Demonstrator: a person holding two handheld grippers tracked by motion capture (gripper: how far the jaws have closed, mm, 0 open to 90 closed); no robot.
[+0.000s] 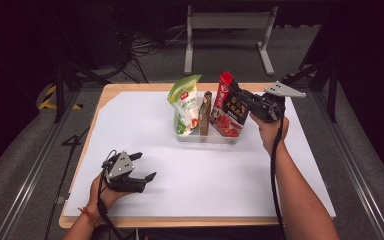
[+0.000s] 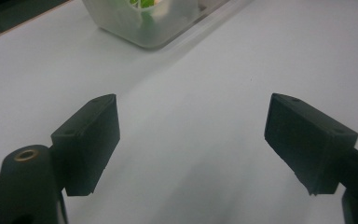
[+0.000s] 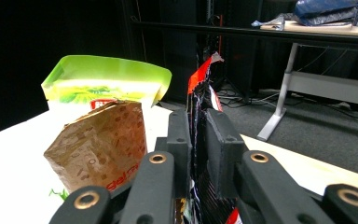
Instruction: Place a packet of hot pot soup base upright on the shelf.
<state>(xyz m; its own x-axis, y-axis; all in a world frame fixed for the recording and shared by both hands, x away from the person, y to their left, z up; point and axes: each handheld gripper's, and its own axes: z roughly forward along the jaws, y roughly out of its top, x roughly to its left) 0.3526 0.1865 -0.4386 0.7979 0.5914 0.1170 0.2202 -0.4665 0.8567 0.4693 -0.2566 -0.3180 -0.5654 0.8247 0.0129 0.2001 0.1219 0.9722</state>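
Note:
A clear plastic bin (image 1: 206,137) stands at the table's far middle and holds three bags upright: a green bag (image 1: 185,100), a slim brown bag (image 1: 206,112) and a red snack bag (image 1: 226,107). My right gripper (image 1: 240,100) reaches in from the right, its jaws closed on the red bag's upper edge. In the right gripper view the red bag (image 3: 200,77) runs up between the two pads of the right gripper (image 3: 196,135), with the brown bag (image 3: 102,140) and green bag (image 3: 107,81) to its left. My left gripper (image 1: 145,169) rests open near the front left, nothing between its jaws (image 2: 191,140).
A white sheet (image 1: 180,170) covers the wooden table (image 1: 110,89). The bin's frosted corner (image 2: 140,25) shows ahead of the left gripper. A grey table frame (image 1: 230,30) and cables lie on the floor beyond the far edge.

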